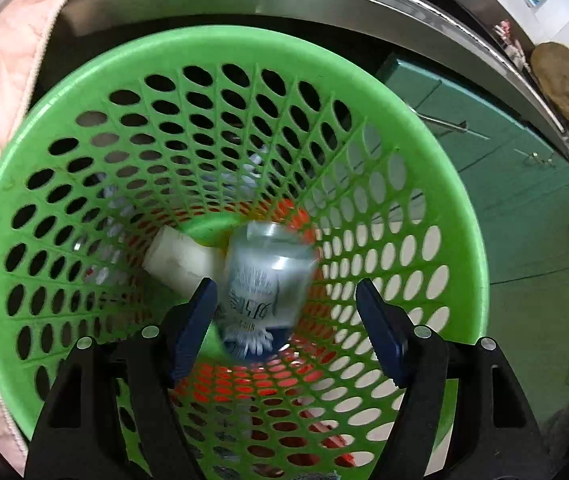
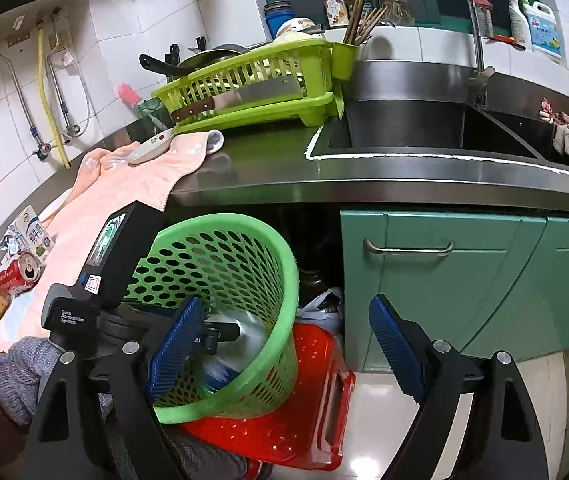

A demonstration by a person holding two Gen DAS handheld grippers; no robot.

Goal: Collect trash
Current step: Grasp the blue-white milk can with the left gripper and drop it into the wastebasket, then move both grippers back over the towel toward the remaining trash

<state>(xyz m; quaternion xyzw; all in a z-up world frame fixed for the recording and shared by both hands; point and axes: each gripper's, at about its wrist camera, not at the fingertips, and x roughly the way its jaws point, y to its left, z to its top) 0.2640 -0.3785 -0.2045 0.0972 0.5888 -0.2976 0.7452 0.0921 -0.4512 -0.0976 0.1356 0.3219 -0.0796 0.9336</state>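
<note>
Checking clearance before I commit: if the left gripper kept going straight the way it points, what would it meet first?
Most likely the blurred clear bottle between the open left gripper fingers, inside the green basket; a white block lies beside it. Depth is unclear.

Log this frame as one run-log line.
left gripper: open over green basket | blurred can: dropping in | right gripper: open, empty | red can: on counter

Green basket (image 1: 464, 240) mouth open above; bottle (image 1: 264, 276), white block (image 1: 176, 260) fill bottom
</note>
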